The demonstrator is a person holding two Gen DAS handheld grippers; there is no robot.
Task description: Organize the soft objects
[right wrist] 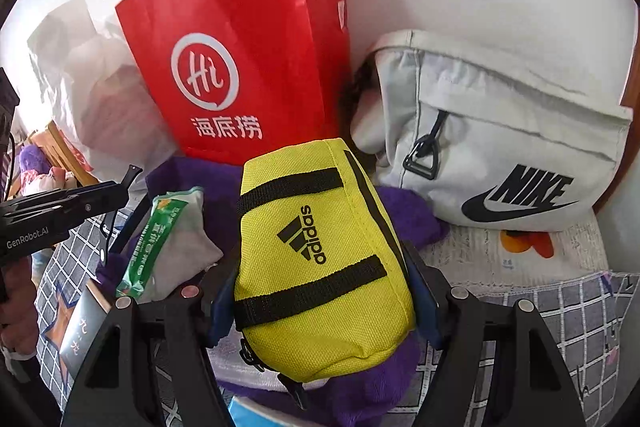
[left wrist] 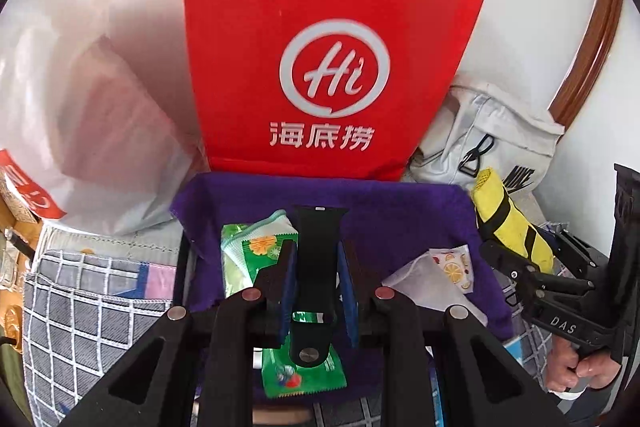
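Note:
My left gripper (left wrist: 317, 251) is shut on a black strap (left wrist: 319, 223) that stands upright between its blue pads, its studded end hanging below. Under it lies a purple cloth-lined box (left wrist: 400, 211) with a green wipes pack (left wrist: 248, 251), a small green sachet (left wrist: 304, 379) and a white lemon-print packet (left wrist: 448, 267). My right gripper (right wrist: 320, 267) is shut on a yellow Adidas pouch (right wrist: 320, 187), held over the purple cloth (right wrist: 404, 211). In the left wrist view the pouch (left wrist: 508, 223) and right gripper (left wrist: 516, 259) sit at the box's right edge.
A red paper bag (left wrist: 320, 67) stands against the wall behind the box. A white Nike bag (right wrist: 500, 147) leans to its right, and a white plastic bag (left wrist: 100, 107) to its left. Grey checked bedding (left wrist: 80, 307) lies underneath. A hand (left wrist: 576, 375) grips the right tool's handle.

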